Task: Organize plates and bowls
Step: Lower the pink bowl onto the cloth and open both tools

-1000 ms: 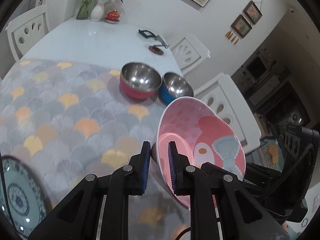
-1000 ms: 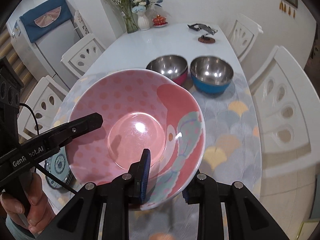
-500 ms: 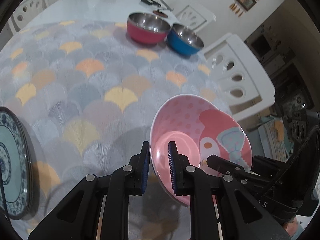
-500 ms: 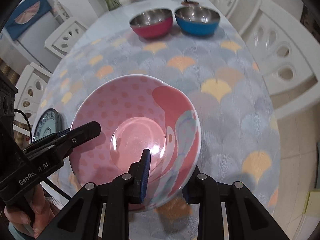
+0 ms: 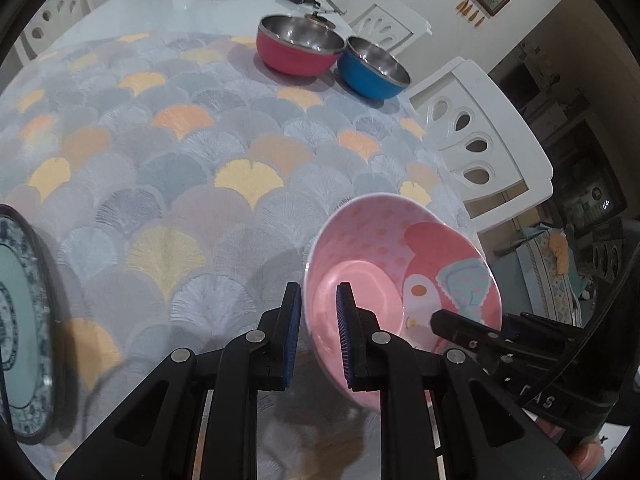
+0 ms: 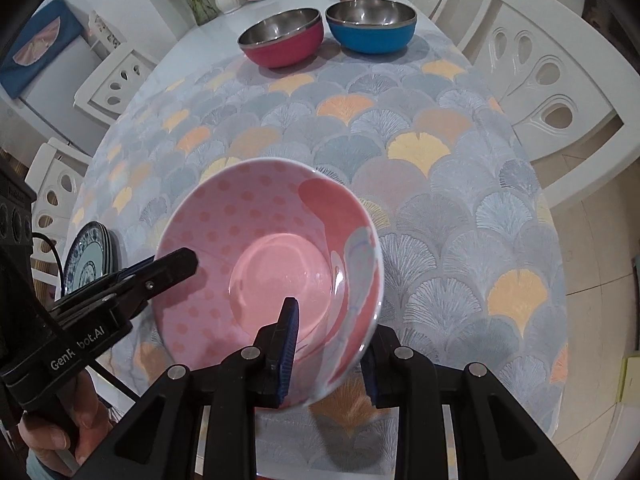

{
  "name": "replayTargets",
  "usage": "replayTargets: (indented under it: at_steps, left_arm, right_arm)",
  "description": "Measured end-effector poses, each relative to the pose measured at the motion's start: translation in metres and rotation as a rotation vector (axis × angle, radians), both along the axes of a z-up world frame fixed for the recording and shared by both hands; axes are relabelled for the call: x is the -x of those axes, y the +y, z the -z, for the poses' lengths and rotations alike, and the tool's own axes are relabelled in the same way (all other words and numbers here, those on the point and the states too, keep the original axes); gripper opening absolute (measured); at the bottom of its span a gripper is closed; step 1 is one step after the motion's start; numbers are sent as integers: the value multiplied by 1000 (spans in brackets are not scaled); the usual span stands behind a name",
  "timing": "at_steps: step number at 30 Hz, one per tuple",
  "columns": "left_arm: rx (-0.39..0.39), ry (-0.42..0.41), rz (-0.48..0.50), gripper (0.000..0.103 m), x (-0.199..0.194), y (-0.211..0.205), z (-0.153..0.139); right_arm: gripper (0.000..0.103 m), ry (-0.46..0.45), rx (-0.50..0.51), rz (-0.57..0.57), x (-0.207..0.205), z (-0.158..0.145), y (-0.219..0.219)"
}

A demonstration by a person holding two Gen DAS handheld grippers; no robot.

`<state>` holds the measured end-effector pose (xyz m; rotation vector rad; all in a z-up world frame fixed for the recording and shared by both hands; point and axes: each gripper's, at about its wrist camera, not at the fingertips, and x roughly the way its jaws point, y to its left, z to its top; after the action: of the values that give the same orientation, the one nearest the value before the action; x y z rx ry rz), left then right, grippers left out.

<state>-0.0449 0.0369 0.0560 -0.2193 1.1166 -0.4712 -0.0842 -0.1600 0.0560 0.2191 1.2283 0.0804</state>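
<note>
Both your tongs pinch the pink bowl's (image 6: 260,264) rim, left tongs (image 5: 318,336) and right tongs (image 6: 328,344) on separate edges, so it stays level above the tablecloth (image 6: 420,184).

Three bowls: pink bowl (image 6: 256,248), red bowl (image 6: 282,38), blue bowl (image 6: 372,26); one plate stack (image 6: 90,254).

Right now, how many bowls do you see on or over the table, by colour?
Pink bowl: 1, gripped at its rim by the left claw and the right claw
Red bowl: 1
Blue bowl: 1
Total: 3 bowls
</note>
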Motion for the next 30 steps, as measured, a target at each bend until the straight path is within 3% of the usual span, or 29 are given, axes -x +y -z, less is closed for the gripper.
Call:
replayTargets:
  at_steps: [6, 12, 17, 24, 30]
  left_arm:
    - [5, -21, -31, 15, 7, 21, -23]
    - [22, -94, -35, 16, 16, 31, -67]
    - [60, -153, -24, 16, 13, 25, -101]
    - [70, -227, 6, 19, -9, 8, -133]
    - [75, -221, -30, 21, -61, 8, -142]
  right_arm:
    - [27, -35, -30, 33, 14, -26, -12]
    - [27, -132, -48, 60, 32, -78, -24]
    - [37, -232, -50, 65, 36, -124, -26]
    - [41, -290, -39, 38, 9, -153, -26]
    - [42, -278, -50, 13, -47, -154, -30]
